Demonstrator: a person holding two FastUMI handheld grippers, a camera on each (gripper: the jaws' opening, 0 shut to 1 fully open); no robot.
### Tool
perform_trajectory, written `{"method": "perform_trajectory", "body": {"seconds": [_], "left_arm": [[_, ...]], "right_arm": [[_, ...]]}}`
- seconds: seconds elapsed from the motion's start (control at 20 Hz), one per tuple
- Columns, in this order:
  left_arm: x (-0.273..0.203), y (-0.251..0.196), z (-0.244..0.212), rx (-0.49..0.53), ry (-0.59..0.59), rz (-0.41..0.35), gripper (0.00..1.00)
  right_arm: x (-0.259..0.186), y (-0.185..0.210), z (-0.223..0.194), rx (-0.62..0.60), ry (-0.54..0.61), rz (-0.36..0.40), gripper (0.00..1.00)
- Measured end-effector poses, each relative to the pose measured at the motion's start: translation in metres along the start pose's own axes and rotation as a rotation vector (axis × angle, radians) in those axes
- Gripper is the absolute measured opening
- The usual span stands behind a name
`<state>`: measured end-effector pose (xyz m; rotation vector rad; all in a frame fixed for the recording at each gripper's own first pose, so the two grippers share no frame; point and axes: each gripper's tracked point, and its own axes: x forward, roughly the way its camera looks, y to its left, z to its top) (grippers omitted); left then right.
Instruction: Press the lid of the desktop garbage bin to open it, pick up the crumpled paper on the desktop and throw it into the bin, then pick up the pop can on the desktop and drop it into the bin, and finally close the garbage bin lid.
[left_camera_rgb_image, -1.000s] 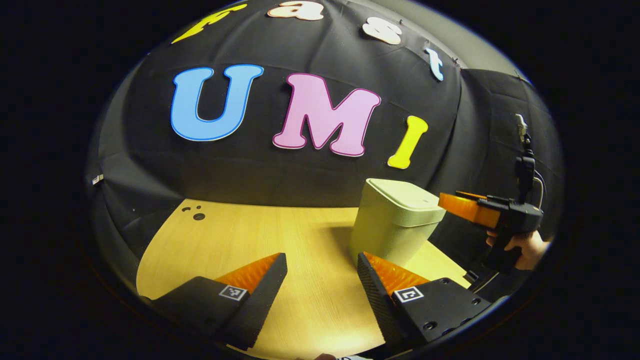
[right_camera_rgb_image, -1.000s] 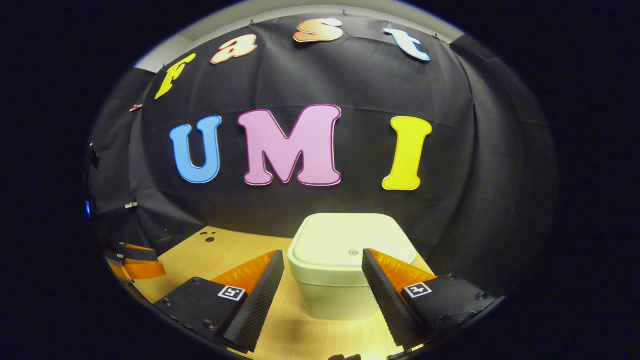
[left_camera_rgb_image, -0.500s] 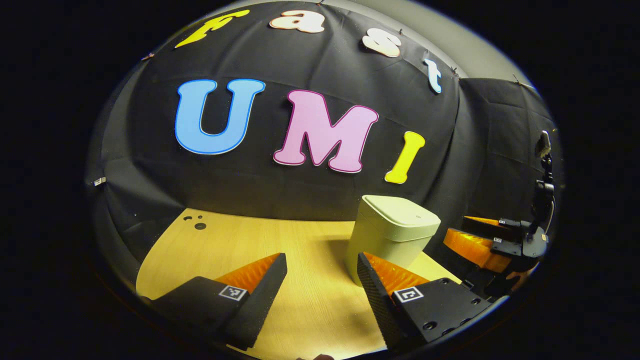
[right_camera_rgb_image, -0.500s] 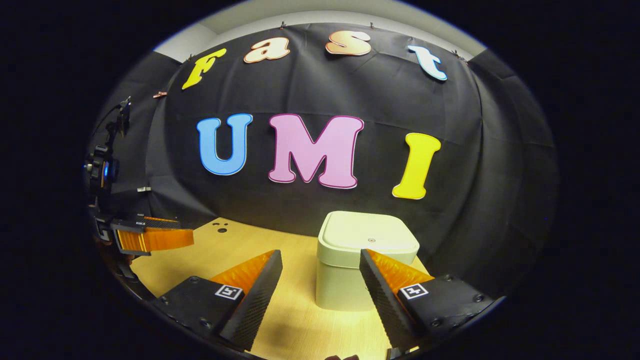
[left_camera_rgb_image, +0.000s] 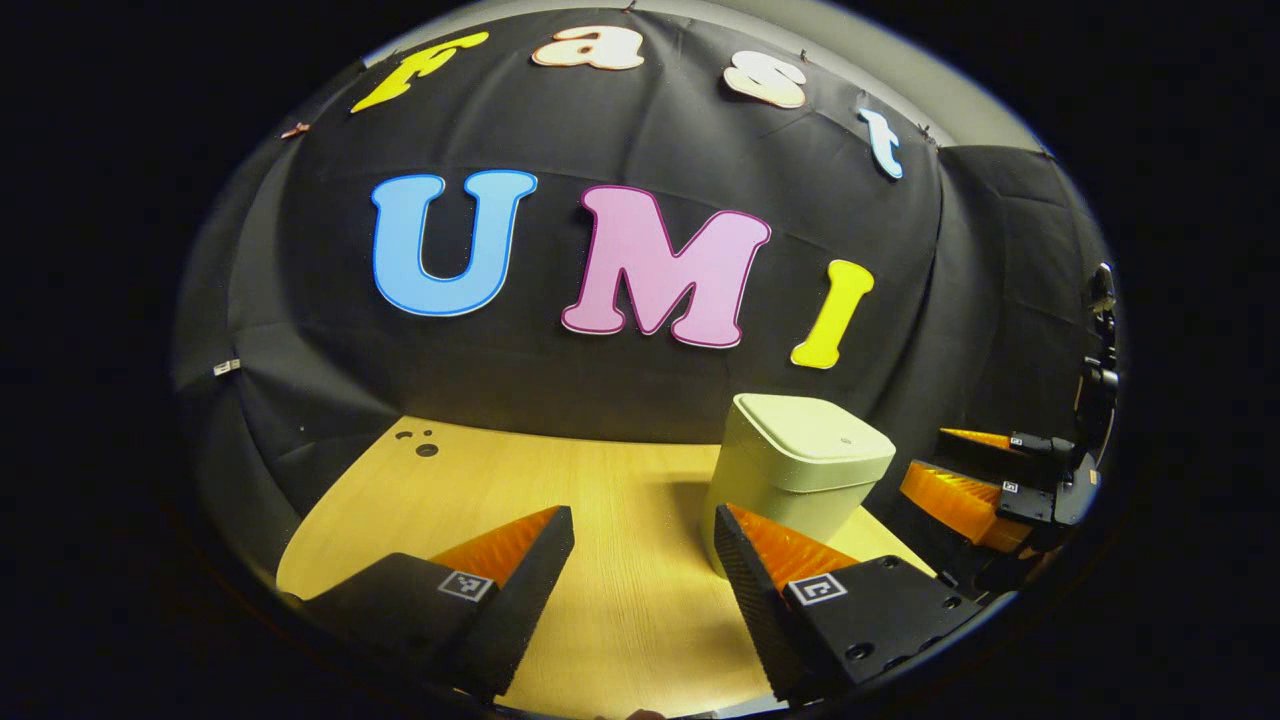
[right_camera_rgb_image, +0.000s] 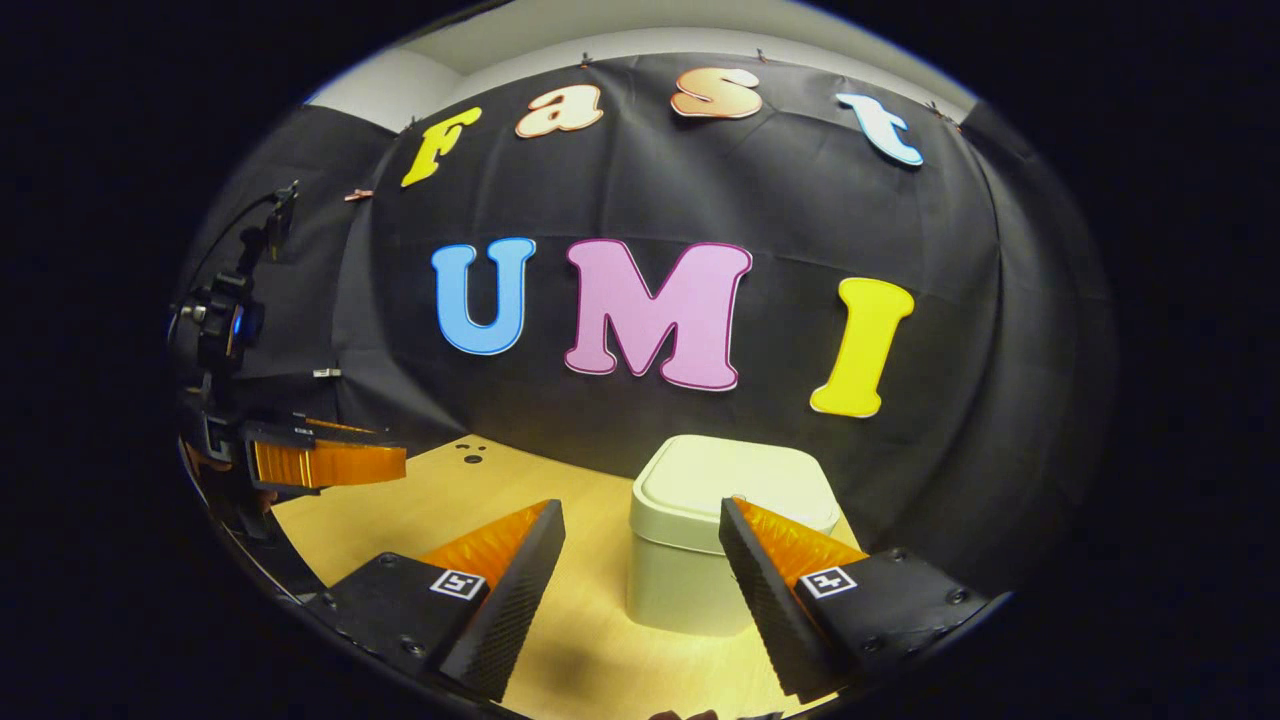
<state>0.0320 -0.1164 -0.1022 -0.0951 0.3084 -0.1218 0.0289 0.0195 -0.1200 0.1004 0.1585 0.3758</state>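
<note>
A pale green garbage bin (left_camera_rgb_image: 790, 480) stands on the wooden table's far right part, its lid (left_camera_rgb_image: 815, 440) down. In the right gripper view the same bin (right_camera_rgb_image: 700, 560) sits just beyond my fingers with its lid (right_camera_rgb_image: 735, 480) flat. My left gripper (left_camera_rgb_image: 642, 530) is open with nothing between its fingers, short of the bin and to its left. My right gripper (right_camera_rgb_image: 642, 520) is open as well, held back from the bin. From the left gripper view the right gripper (left_camera_rgb_image: 985, 480) shows beside the bin; from the right gripper view the left gripper (right_camera_rgb_image: 320, 462) shows at the left.
The wooden table (left_camera_rgb_image: 520, 490) reaches back to the black cloth wall. A few small dark holes (left_camera_rgb_image: 422, 446) mark its far left corner, also visible as holes (right_camera_rgb_image: 470, 455) in the right gripper view.
My right gripper has drawn back from over the bin's lid and now sits lower and farther off. The left gripper has barely shifted. The lid stays down.
</note>
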Motion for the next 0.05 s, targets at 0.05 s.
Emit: {"method": "perform_trajectory", "body": {"seconds": [0.05], "left_arm": [[-0.0002,-0.0051,-0.0003,0.005,0.001,0.013,0.91]], "right_arm": [[-0.0004,-0.0008,0.0018,-0.003,-0.010,0.021,0.98]]}}
